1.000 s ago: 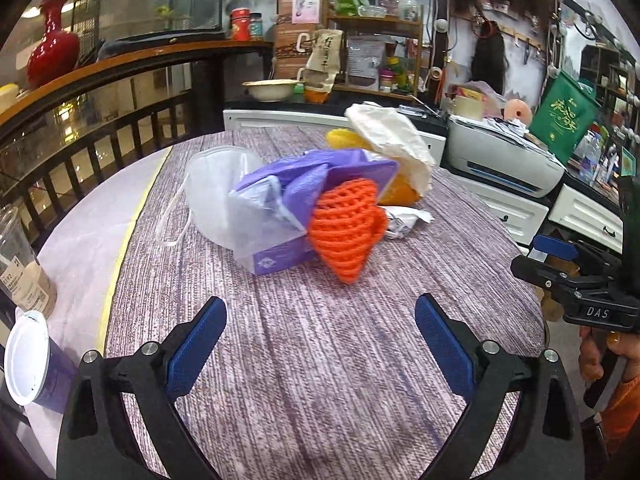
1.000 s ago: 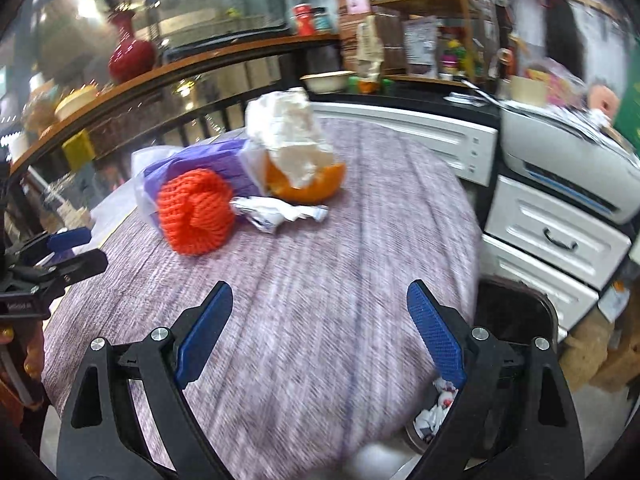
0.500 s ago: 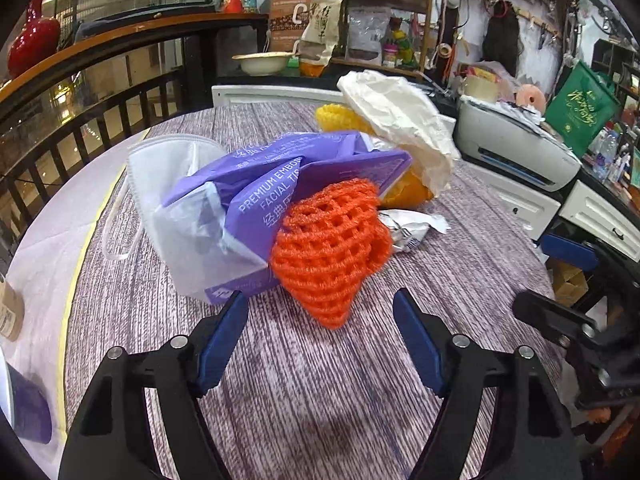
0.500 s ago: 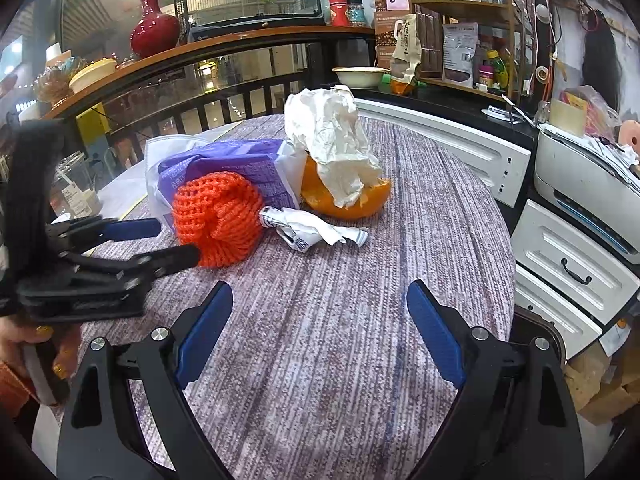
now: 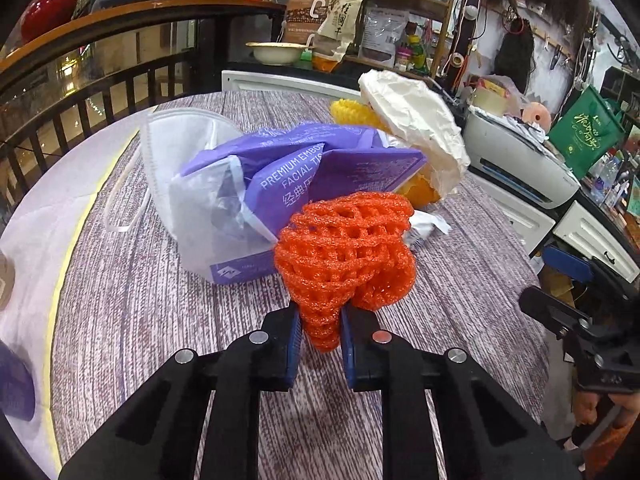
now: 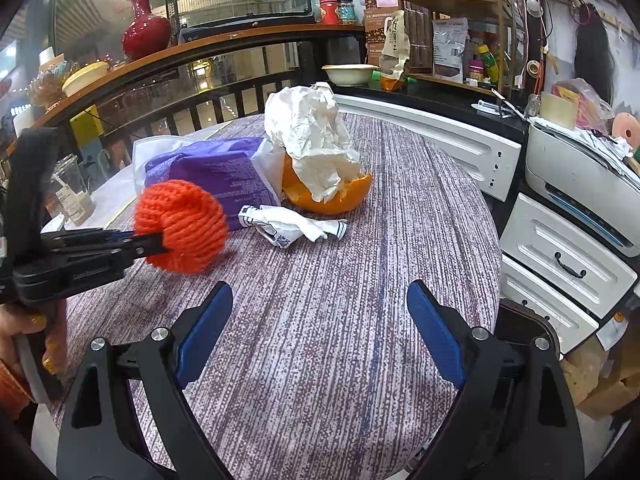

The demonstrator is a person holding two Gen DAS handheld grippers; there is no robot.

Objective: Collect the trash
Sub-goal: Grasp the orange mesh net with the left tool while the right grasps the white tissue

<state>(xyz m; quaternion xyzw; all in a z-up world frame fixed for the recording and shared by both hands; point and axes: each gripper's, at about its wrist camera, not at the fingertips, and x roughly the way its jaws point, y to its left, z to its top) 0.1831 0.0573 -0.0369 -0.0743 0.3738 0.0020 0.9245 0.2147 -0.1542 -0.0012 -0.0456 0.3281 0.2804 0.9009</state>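
Pinching the near tip of the orange foam net (image 5: 344, 252), the just-closed left tongs (image 5: 320, 334) hold it toward the worktop's (image 6: 360, 320) left edge, while the right tongs (image 6: 320, 320) gape empty.

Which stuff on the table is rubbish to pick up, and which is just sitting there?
Rubbish:
orange foam net, pinched in the left gripper
purple tissue pack
face mask
crumpled paper
orange peel
small wrapper

Just sitting there:
red vase
printer
bowl

One orange foam net (image 5: 344, 252), one purple tissue pack (image 5: 296, 184), one face mask (image 5: 180, 140), one crumpled wrapper (image 6: 292, 226).
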